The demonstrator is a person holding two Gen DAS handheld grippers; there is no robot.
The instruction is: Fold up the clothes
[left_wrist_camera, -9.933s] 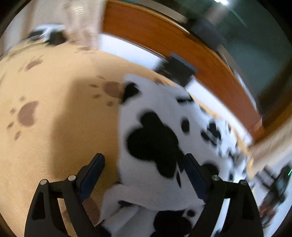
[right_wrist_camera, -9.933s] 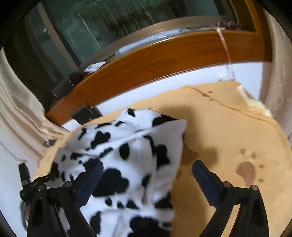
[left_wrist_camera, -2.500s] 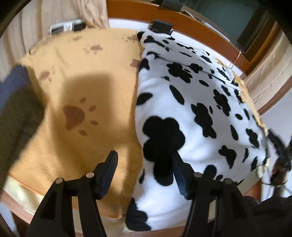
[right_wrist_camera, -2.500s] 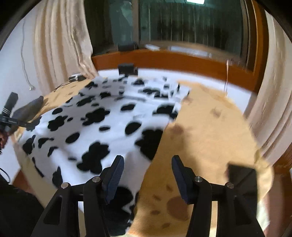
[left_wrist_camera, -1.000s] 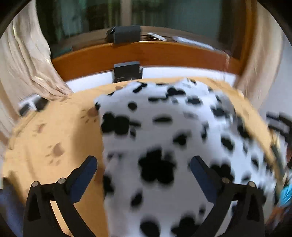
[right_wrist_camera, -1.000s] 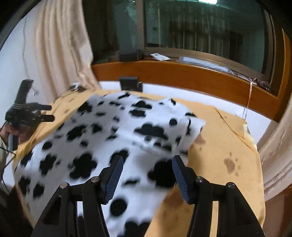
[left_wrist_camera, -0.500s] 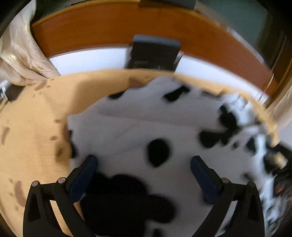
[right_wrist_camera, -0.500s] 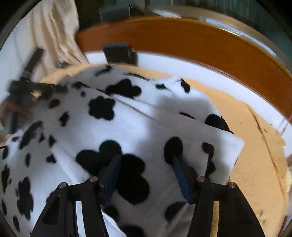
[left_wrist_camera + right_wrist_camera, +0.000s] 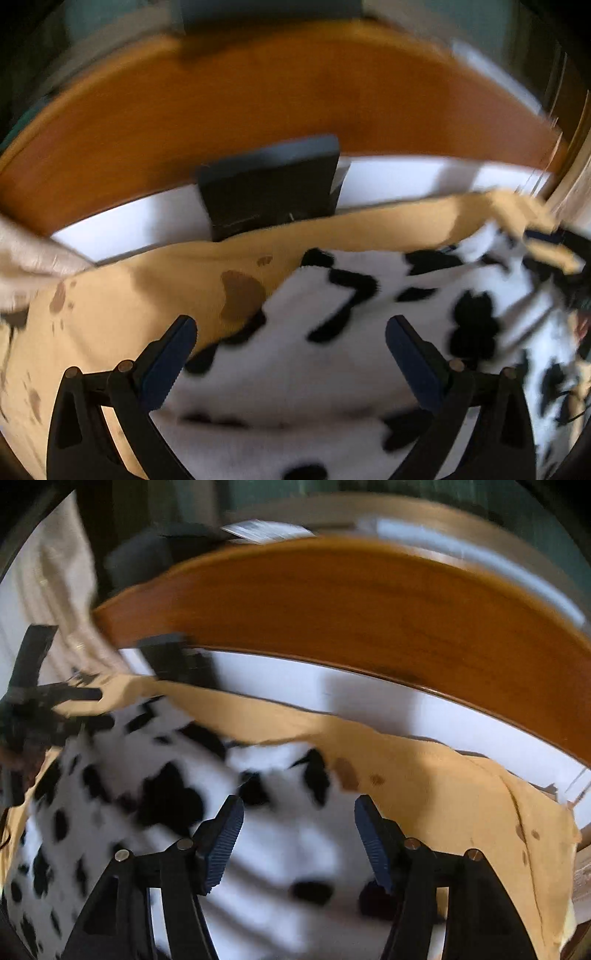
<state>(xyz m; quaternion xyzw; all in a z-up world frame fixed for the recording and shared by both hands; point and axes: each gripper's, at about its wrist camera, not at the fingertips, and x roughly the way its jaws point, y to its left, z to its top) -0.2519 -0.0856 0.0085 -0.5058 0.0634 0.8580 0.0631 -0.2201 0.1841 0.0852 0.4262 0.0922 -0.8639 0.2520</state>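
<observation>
A white fleece garment with black cow spots (image 9: pixel 332 350) lies spread on a tan paw-print blanket (image 9: pixel 122 295). My left gripper (image 9: pixel 291 354) is open and empty, low over the garment's far left part near its top edge. My right gripper (image 9: pixel 299 834) is open and empty, low over the garment (image 9: pixel 155 797) near its far right corner, with the blanket (image 9: pixel 461 794) to its right. The left gripper (image 9: pixel 44 698) shows at the left edge of the right wrist view. Both views are blurred by motion.
A curved wooden headboard (image 9: pixel 258 92) and a white wall strip (image 9: pixel 406 177) run behind the blanket. A dark box (image 9: pixel 269 184) stands at the blanket's far edge. Beige curtains (image 9: pixel 48 590) hang at the left. A window (image 9: pixel 480 502) sits above the headboard.
Both grippers have moved forward and down toward the garment's far edge by the headboard. The jaws of both stay open and empty.
</observation>
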